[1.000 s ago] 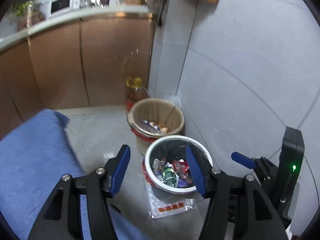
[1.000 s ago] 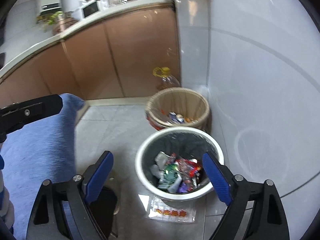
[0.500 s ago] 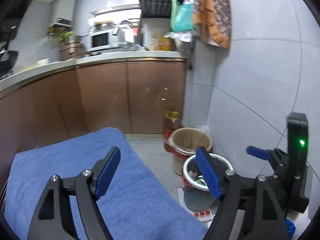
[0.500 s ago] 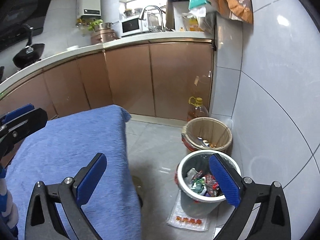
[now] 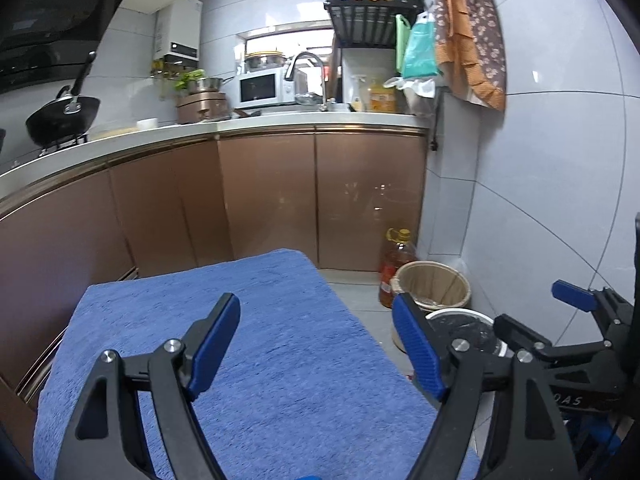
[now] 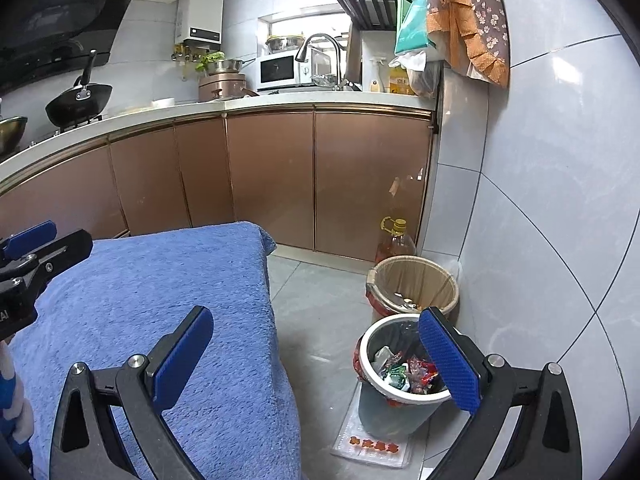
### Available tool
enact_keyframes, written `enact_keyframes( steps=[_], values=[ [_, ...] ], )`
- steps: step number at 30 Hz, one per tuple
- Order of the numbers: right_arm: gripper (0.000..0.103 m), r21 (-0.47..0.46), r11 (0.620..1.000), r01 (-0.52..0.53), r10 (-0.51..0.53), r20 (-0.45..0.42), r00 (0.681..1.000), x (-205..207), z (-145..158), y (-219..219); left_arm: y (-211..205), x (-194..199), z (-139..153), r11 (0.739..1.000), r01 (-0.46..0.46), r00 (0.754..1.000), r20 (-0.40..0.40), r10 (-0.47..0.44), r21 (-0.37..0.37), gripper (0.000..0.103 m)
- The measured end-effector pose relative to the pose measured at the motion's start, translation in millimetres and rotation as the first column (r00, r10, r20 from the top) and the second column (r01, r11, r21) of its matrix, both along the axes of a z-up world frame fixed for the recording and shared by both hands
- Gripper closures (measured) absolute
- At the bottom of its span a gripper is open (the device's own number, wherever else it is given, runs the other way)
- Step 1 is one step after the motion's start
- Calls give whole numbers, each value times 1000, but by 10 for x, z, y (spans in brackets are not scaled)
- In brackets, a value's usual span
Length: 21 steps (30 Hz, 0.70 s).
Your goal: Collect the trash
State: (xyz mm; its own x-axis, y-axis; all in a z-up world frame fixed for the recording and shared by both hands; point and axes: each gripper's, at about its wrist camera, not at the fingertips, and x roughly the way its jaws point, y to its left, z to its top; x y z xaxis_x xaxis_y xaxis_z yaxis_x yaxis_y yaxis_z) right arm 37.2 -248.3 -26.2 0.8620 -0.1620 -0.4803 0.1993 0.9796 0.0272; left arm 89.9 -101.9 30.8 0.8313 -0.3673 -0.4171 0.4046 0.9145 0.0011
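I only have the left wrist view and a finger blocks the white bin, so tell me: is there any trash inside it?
Observer: Yes. The right wrist view shows colourful wrappers piled in the white bin.
Operator: Anything lying on the floor?
Observer: A clear packet lies flat on the tiles at the bin's foot.
Operator: Is the right gripper carrying anything?
Observer: No. The right gripper is empty, its jaws wide apart.
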Motion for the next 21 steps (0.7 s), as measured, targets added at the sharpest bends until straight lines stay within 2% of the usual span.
enact_keyframes(
  steps=[21],
  values=[
    [0, 11, 1000, 6, -6, 11, 1000, 19, -132, -28, 154, 129, -159, 999, -42, 998, -36, 41, -11, 25]
  ],
)
